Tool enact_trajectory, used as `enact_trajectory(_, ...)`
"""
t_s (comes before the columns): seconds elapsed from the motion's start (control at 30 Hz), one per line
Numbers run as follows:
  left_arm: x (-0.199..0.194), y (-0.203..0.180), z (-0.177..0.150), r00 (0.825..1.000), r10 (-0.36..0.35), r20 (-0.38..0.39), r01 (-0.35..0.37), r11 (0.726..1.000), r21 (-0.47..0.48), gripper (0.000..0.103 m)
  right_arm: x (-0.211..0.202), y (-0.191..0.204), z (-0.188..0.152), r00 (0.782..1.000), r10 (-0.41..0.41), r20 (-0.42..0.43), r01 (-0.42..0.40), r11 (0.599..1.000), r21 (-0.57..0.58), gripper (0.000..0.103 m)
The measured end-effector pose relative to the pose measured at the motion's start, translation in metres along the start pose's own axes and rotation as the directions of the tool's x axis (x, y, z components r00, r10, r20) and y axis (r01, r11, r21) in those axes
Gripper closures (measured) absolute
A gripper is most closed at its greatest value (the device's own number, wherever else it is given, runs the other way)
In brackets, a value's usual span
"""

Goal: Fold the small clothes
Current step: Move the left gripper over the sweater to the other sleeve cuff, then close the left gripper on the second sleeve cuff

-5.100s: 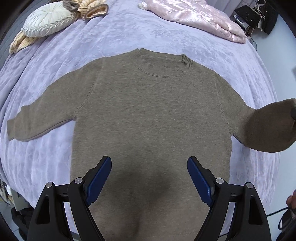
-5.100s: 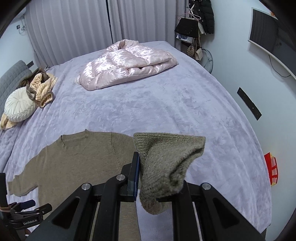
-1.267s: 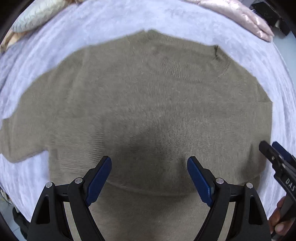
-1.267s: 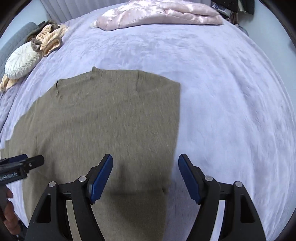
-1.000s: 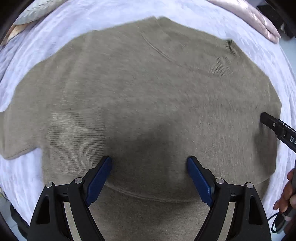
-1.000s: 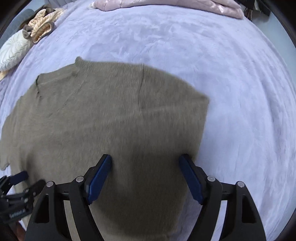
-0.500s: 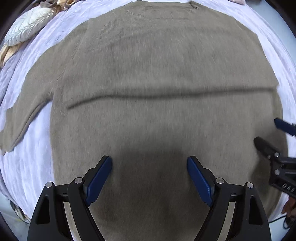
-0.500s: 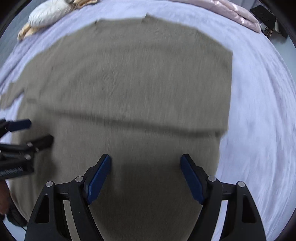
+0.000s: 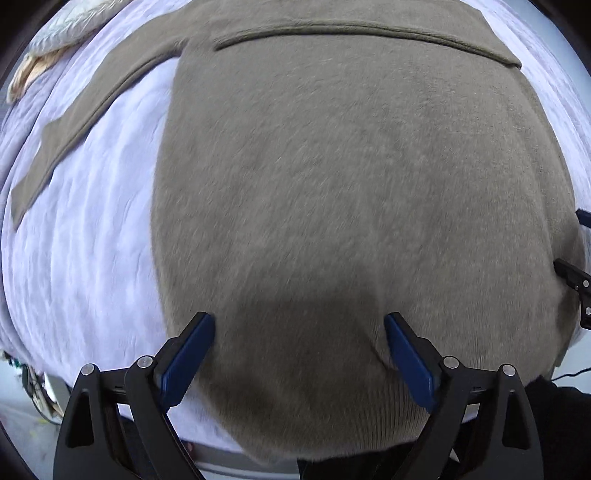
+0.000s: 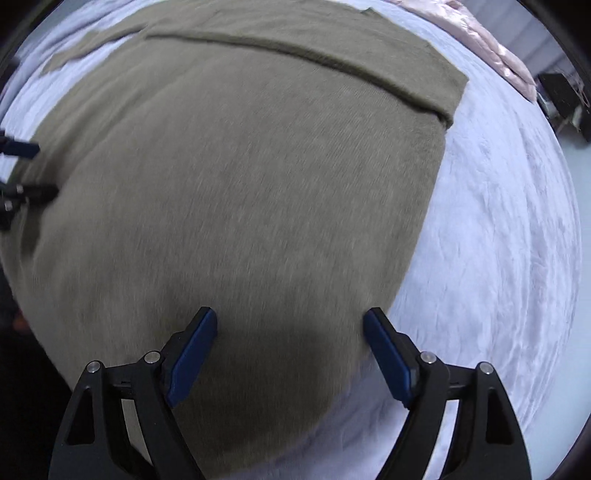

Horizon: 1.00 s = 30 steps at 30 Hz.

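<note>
A taupe knit sweater is laid flat on a bed covered w/ a lavender bedspread, its ribbed hem toward the near edge of the bed. In the left wrist view one sleeve is seen stretched out to the left across the bedspread, still unfolded. The other sleeve has been folded in across the chest; its folded edge is seen as a raised band running across the upper part of the sweater in both views.

The left hand-held gripper is held pointing down over the lower part of the sweater, near the hem. Its jaws are spread wide & have just been opening; only flat fabric is seen below the gap, w/ nothing pinched between the blue pads. A dark shadow is cast on the knit between them.

The right hand-held gripper is likewise pointed down over the sweater, close to its right side edge. Its jaws are also wide apart & have just been opening, nothing gripped; one pad is over the knit, the other about at the fabric's edge where the bedspread begins.

Each gripper's tips are caught at the margin of the other's view. A pink satin quilt is seen at the far side of the bed, and a pale cushion at the top left. Both views are blurred.
</note>
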<state>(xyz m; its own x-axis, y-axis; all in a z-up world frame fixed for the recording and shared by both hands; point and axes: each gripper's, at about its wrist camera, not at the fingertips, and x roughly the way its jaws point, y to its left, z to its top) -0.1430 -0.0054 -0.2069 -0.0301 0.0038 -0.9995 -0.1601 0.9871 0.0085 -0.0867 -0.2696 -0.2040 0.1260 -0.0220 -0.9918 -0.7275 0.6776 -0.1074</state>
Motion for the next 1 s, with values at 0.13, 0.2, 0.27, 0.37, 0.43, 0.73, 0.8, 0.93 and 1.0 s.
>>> enact_trajectory(0.13,-0.037,0.037,-0.005,0.998,-0.04,0.047,0.05,0.971,-0.235,0.01,-0.008,-0.022,-0.01,0.994,0.071,-0.088,-0.069,0.997,0.026,0.017)
enact_trajectory(0.2,-0.053,0.076,-0.003,0.993,-0.071,0.099,0.106,0.907,-0.407,0.01,-0.024,-0.042,-0.001,0.995,0.081,-0.056,-0.077,0.995,0.063,0.017)
enact_trajectory(0.27,-0.066,0.113,-0.001,0.984,-0.083,0.16,0.161,0.803,-0.573,0.01,-0.041,-0.066,0.013,0.997,0.076,0.006,-0.077,0.993,0.084,0.017)
enact_trajectory(0.37,-0.078,0.167,-0.003,0.967,-0.077,0.242,0.233,0.65,-0.723,0.01,-0.052,-0.085,0.044,0.995,0.085,0.05,-0.089,0.992,0.087,0.017)
enact_trajectory(0.43,-0.063,0.198,-0.011,0.955,-0.072,0.287,0.276,0.565,-0.778,0.01,-0.058,-0.09,0.065,0.994,0.083,0.068,-0.087,0.994,0.066,0.017)
enact_trajectory(0.73,0.028,0.362,-0.001,0.938,-0.058,0.342,0.346,0.211,-0.914,0.01,-0.091,-0.044,0.111,0.997,-0.01,0.078,0.002,0.996,0.093,0.017)
enact_trajectory(0.8,0.039,0.381,0.005,0.939,-0.055,0.34,0.344,0.218,-0.913,0.01,-0.089,-0.021,0.123,0.998,-0.025,0.058,0.018,0.994,0.107,0.017)
enact_trajectory(0.93,0.055,0.41,0.026,0.931,-0.065,0.359,0.363,0.267,-0.893,0.01,-0.089,0.014,0.135,0.999,-0.04,0.017,0.038,0.994,0.106,0.017)
enact_trajectory(1.0,0.061,0.421,0.034,0.922,-0.062,0.382,0.384,0.27,-0.883,0.01,-0.082,0.036,0.149,0.999,-0.044,0.003,0.043,0.994,0.101,0.017)
